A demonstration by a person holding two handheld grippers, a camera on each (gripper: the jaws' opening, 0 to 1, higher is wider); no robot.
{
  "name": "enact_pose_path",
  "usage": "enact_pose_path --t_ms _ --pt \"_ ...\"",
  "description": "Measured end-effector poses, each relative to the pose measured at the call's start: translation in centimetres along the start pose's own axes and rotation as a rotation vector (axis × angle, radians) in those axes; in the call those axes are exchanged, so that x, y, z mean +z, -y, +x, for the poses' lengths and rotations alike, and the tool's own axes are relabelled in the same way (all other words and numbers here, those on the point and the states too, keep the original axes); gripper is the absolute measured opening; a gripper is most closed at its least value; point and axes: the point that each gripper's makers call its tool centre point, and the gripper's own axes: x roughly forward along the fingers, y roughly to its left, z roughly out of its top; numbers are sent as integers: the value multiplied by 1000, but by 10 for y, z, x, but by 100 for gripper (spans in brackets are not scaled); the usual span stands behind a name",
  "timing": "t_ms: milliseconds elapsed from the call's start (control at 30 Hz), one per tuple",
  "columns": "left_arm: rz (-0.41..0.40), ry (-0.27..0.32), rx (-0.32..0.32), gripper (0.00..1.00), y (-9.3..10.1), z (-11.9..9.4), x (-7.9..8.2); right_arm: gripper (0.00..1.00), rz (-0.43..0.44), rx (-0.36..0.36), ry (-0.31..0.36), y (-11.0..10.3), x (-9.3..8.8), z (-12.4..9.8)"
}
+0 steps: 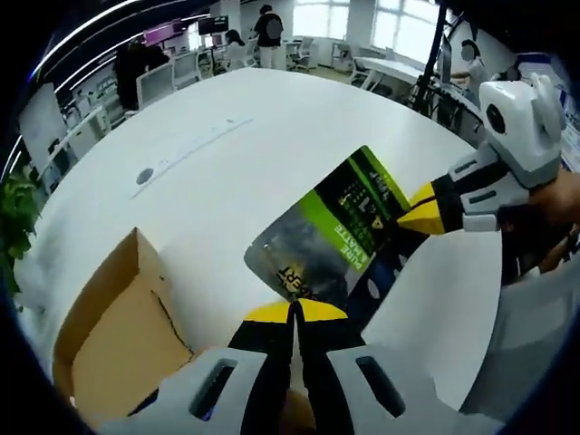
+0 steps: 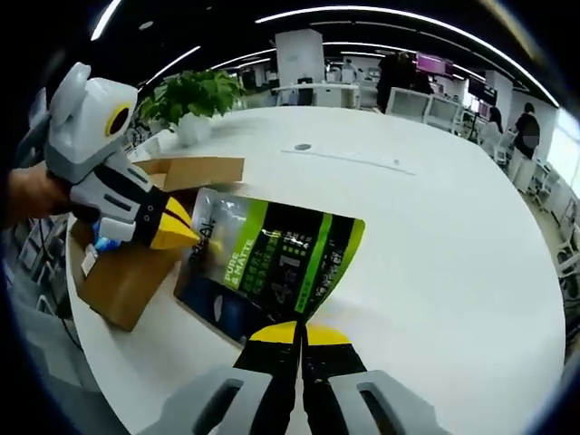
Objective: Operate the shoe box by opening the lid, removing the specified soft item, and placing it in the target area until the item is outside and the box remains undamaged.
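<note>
Both grippers are pinching the green-and-black pouch (image 1: 337,231) above the white table (image 1: 227,154): left gripper (image 1: 294,311) and right gripper (image 2: 300,332), jaws closed on opposite edges. Cardboard shoe box (image 2: 122,272) is sitting open beside it, its inside partly hidden.

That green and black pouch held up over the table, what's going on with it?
A person holds the pouch between two hand-held grippers. The left gripper is shut on one edge and the right gripper on the opposite edge, so it hangs above the white table. The open cardboard box sits beside it at the table's edge, so the pouch is already outside but not yet set down.
</note>
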Motion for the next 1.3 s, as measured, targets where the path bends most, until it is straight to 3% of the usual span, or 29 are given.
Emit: enact_pose_path --t_ms 433,567,867,1300 --pt "189 -113 34 0 0 19 -8 0 -19 6 -18 5 -10 13" --pt "270 -140 48 0 -2 22 -11 0 -63 10 -9 4 -9 17" --pt "282 -163 56 0 -6 31 -15 0 -127 0 4 9 -4 25" --pt "282 -155 80 1 -11 37 -17 3 -134 -17 -12 11 -11 31"
